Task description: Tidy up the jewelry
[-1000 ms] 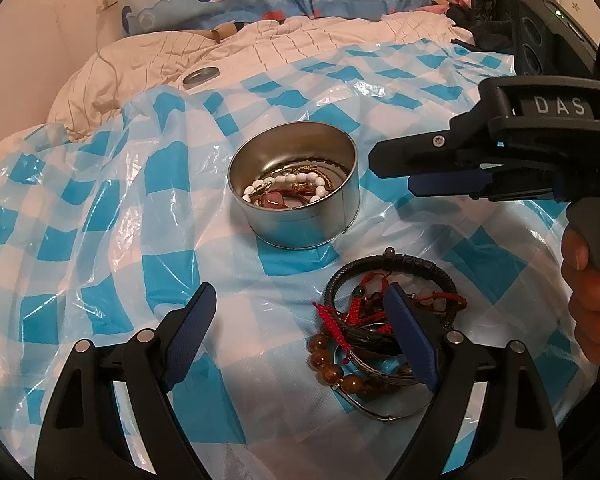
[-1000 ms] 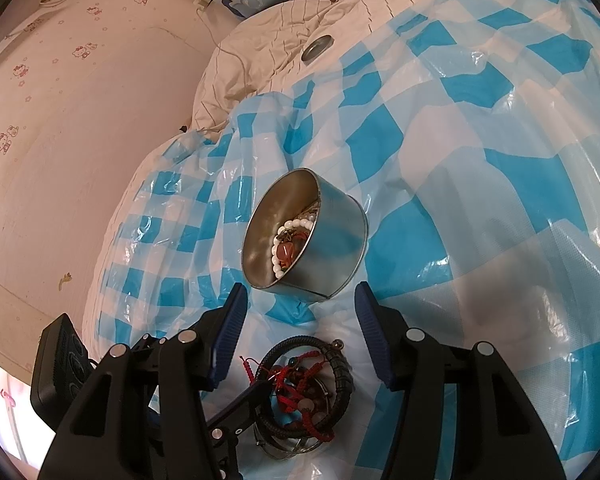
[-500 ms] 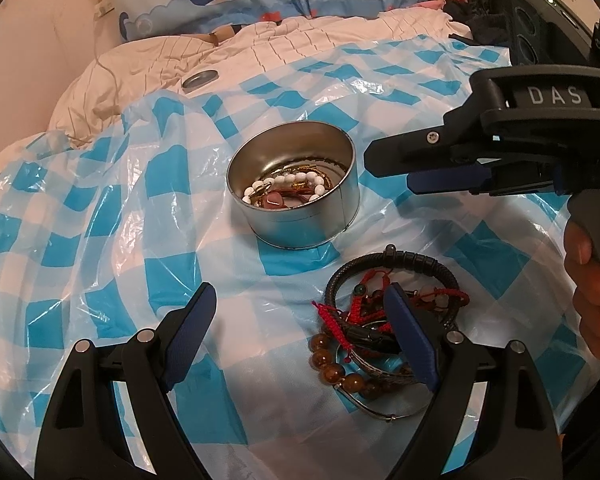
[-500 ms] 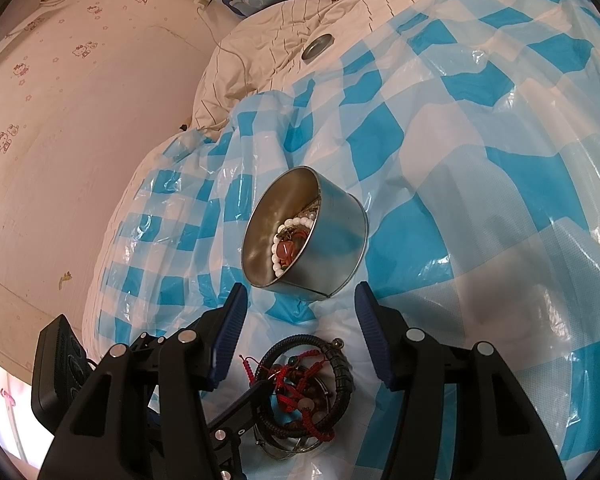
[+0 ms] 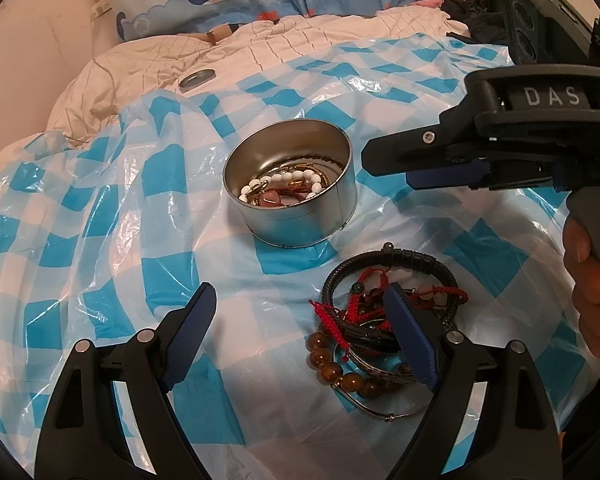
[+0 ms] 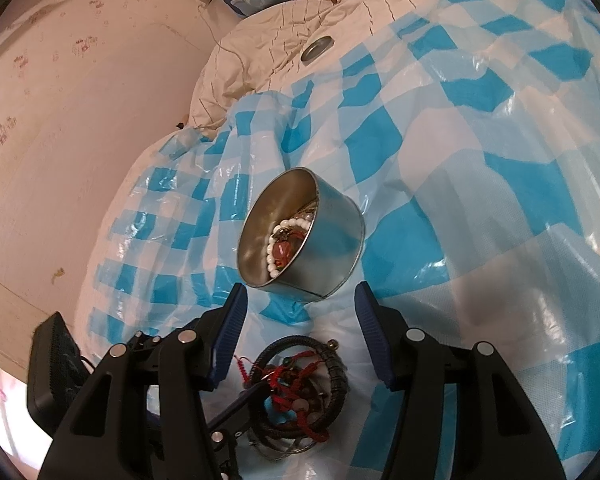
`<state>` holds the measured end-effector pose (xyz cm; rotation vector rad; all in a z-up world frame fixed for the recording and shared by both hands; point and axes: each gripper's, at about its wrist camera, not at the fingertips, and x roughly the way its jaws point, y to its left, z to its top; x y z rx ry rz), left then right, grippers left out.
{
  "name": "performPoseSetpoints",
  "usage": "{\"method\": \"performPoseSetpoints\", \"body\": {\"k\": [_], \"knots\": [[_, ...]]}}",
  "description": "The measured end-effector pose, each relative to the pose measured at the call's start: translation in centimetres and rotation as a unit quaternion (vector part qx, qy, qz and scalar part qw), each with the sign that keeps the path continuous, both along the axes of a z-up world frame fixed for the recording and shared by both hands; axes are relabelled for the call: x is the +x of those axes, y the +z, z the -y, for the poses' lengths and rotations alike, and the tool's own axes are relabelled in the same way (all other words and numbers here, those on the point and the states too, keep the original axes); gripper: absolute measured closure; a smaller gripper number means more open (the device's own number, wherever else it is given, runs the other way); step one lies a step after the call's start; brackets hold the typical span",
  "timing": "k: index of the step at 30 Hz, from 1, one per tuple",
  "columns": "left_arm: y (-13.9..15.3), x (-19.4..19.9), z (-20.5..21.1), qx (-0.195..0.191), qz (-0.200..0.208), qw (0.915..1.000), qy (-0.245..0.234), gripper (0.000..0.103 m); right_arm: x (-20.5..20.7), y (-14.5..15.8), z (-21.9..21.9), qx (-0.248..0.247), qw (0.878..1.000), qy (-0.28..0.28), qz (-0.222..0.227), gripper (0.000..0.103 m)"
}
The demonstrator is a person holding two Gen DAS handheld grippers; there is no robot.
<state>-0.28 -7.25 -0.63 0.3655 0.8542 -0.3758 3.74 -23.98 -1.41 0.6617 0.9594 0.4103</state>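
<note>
Both grippers, left gripper [image 5: 300, 332] and right gripper [image 6: 300, 332], are gaping wide and holding nothing over the tangled bracelet pile [image 5: 384, 320], which is looking light, floppy and snag-prone, so the stiff black braided bangle [image 5: 404, 258] is probably offering the firmest hold.

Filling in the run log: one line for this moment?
left gripper: open, at bracelet pile | right gripper: open | tin: some jewelry inside
</note>
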Motion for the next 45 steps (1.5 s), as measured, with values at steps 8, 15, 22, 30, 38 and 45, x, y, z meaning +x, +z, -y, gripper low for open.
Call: {"method": "performPoseSetpoints", "body": {"k": [8, 15, 22, 30, 38, 45], "knots": [[-0.1, 0.2, -0.2, -0.012, -0.013, 0.9998, -0.002, 0.022, -0.8, 0.7, -1.1, -0.080, 0.996, -0.001, 0.025, 0.048], [-0.3, 0.6, -0.7, -0.034, -0.032, 0.9989, -0.001, 0.040, -0.9, 1.3, -1.7, -0.117, 0.992, -0.002, 0.038, 0.045], [-0.6, 0.9, -0.6, -0.053, -0.059, 0.9968, -0.011, 0.074, -1.1, 1.8, -2.5, -0.155, 0.987, 0.000, 0.052, 0.044], [-0.3, 1.2, -1.3, -0.093, -0.083, 0.9920, -0.019, 0.100, -1.1, 1.9, -2.7, -0.169, 0.984, 0.002, 0.055, 0.044], [1.4, 1.7, -3.4, -0.160, -0.094, 0.9825, -0.016, 0.101, -1.0, 1.8, -2.4, -0.158, 0.986, -0.001, 0.051, 0.044], [3.6, 2.8, -7.2, -0.224, -0.085, 0.9708, 0.015, 0.101, -0.3, 0.8, -0.8, -0.103, 0.995, 0.001, 0.016, 0.044]]}}
